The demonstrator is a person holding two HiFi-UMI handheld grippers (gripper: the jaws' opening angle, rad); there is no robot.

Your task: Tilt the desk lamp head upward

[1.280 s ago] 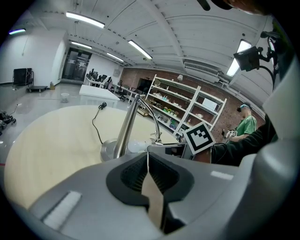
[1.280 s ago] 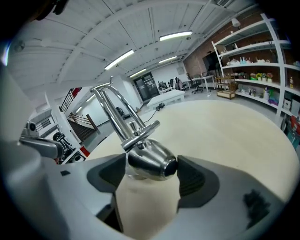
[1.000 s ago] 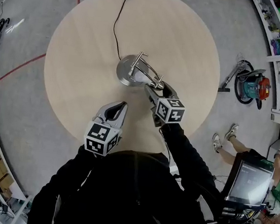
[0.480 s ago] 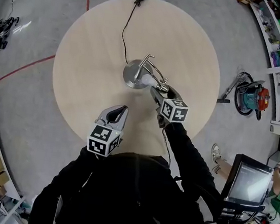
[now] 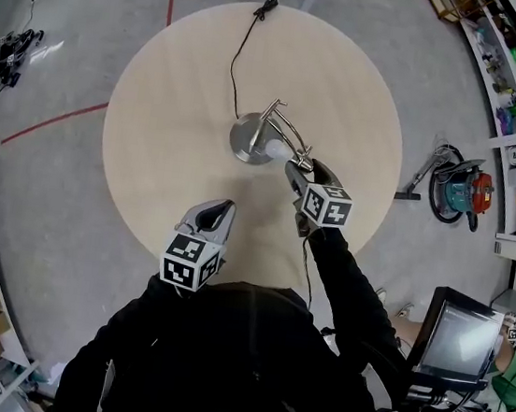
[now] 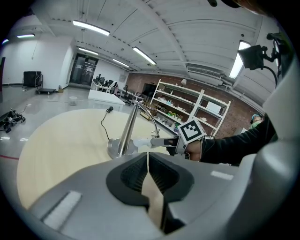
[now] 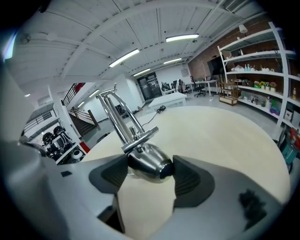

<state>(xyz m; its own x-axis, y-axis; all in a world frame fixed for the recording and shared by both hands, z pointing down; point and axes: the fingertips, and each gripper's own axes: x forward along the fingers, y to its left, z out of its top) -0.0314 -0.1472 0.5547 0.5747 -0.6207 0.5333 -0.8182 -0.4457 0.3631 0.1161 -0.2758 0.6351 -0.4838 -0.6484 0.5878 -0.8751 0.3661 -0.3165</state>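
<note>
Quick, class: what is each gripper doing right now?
Left gripper: closed, holding nothing.
Right gripper: jaws closing on the lamp head between them.

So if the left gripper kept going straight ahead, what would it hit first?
Probably the desk lamp, near its stem; the left gripper aims roughly there, though depth is unclear.
</note>
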